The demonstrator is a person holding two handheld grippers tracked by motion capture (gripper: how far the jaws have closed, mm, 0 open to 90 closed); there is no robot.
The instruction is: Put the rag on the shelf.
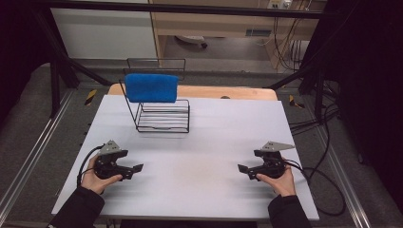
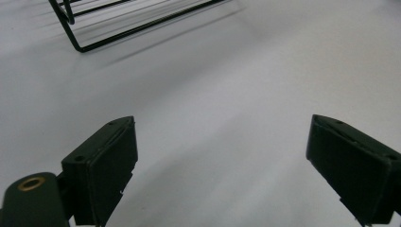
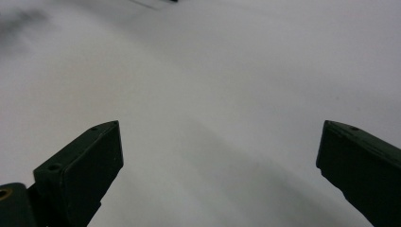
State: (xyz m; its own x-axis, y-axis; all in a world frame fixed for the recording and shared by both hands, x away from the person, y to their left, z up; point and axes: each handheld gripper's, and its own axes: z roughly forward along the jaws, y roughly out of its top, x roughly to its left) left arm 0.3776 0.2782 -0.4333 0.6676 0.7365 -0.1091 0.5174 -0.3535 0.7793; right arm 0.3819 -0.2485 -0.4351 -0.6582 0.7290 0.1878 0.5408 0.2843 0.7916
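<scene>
Both grippers rest low with jaws wide apart, empty: left gripper (image 1: 135, 168), right gripper (image 1: 243, 169); blue towel (image 1: 151, 87) hangs on the wire rack (image 1: 164, 118), well ahead of both; approach it level, pinching each top corner.

A white table (image 1: 204, 142) stands on grey floor (image 1: 28, 128), black frame bars (image 1: 190, 8) overhead, wooden furniture (image 1: 214, 23) behind.

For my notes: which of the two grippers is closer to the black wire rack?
The left gripper. The wire rack stands left of centre, and its corner shows in the left gripper view; the right gripper is farther off.
</scene>
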